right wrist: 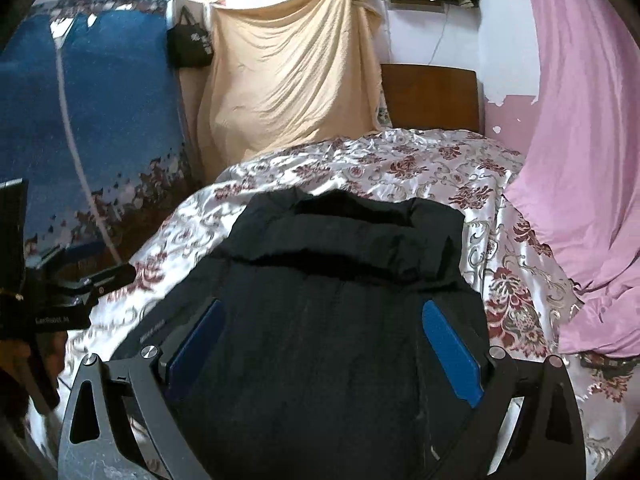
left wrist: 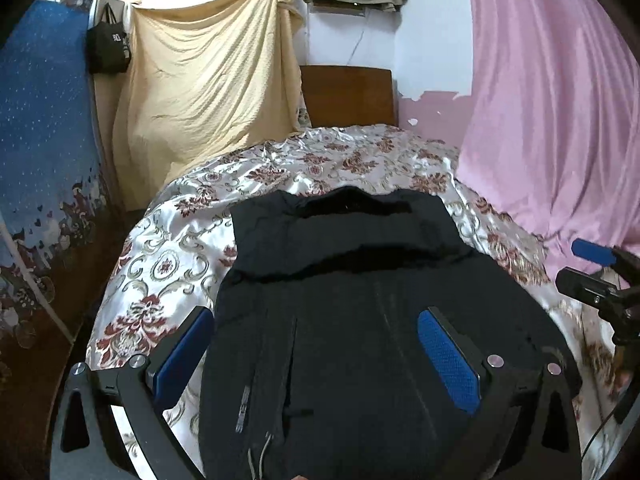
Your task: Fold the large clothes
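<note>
Black jacket-like garment of dark woven cloth (left wrist: 344, 300) lies spread on the bed with the shiny floral-patterned cover (left wrist: 168, 256), long axis running straight away from both cameras toward the brown wooden headboard (left wrist: 348, 96). Near hem sits under or just ahead of both tools; the far end shows a cross-wise band that looks like a collar or hood already turned down, can't tell which.

Left gripper (left wrist: 316, 356): jaws spread wide, nothing between them, hanging over the garment's left half near a zip and drawcords. Its left pad is over the bedcover, right pad over the cloth.

Right gripper (right wrist: 320, 352): jaws likewise released, empty, both blue pads over the garment's right half.

Key relation: the garment lies dead ahead and below, hem nearest, both hands about equally near, one per side. I'd judge the next move is each gripper pinching its own near hem corner and carrying it away along the long axis.

Look of it: dull black, soft and thick-looking, a few wrinkles, mostly flat. Contact with the cloth not discernible.
</note>
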The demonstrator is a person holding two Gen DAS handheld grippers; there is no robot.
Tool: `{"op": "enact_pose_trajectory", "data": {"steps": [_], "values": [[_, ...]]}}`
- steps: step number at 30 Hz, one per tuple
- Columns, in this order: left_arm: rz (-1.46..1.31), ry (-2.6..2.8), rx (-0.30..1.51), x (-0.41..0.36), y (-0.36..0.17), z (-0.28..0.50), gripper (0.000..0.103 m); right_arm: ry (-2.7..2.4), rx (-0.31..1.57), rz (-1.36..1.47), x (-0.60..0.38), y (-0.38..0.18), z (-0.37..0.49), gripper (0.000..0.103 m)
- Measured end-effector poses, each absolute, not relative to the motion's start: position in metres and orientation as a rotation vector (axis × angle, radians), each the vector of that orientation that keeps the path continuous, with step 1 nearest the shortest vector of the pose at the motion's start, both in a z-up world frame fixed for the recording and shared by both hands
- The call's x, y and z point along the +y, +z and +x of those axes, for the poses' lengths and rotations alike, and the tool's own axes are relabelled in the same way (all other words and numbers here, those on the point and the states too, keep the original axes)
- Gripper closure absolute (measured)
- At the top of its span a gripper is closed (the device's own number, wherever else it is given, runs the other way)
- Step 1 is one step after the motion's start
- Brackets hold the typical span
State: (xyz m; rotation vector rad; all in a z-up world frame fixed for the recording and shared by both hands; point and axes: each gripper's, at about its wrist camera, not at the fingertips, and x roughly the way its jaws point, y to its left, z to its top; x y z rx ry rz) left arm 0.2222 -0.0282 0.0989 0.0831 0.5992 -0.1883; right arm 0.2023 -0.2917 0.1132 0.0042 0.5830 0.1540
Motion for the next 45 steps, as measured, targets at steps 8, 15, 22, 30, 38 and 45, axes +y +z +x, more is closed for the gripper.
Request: {"op": "enact_pose_trajectory", "data": {"steps": [8, 15, 22, 30, 38, 45], "values": [[0.137, -0.168, 0.67, -0.014, 0.067, 0.198, 0.0, 0.16, 0.653, -0.069, -0.284, 0.088, 0.169, 0.006], [0.231, -0.193, 0.753, -0.01, 0.03, 0.184, 0.0, 0.131, 0.758, -0.095, -0.294, 0.049, 0.155, 0.006], [0.304, -0.21, 0.821, -0.005, 0.0, 0.169, 0.0, 0.125, 0.86, -0.103, -0.301, 0.019, 0.152, 0.006], [0.394, -0.244, 0.953, -0.009, -0.03, 0.158, 0.0, 0.117, 0.936, -0.115, -0.303, -0.007, 0.139, 0.006], [0.476, -0.26, 1.03, -0.012, -0.038, 0.157, 0.0, 0.117, 0.975, -0.175, -0.297, -0.02, 0.118, 0.006], [0.521, -0.319, 1.097, -0.013, -0.041, 0.166, 0.0, 0.116, 0.993, -0.111, -0.309, -0.025, 0.112, 0.006]]}}
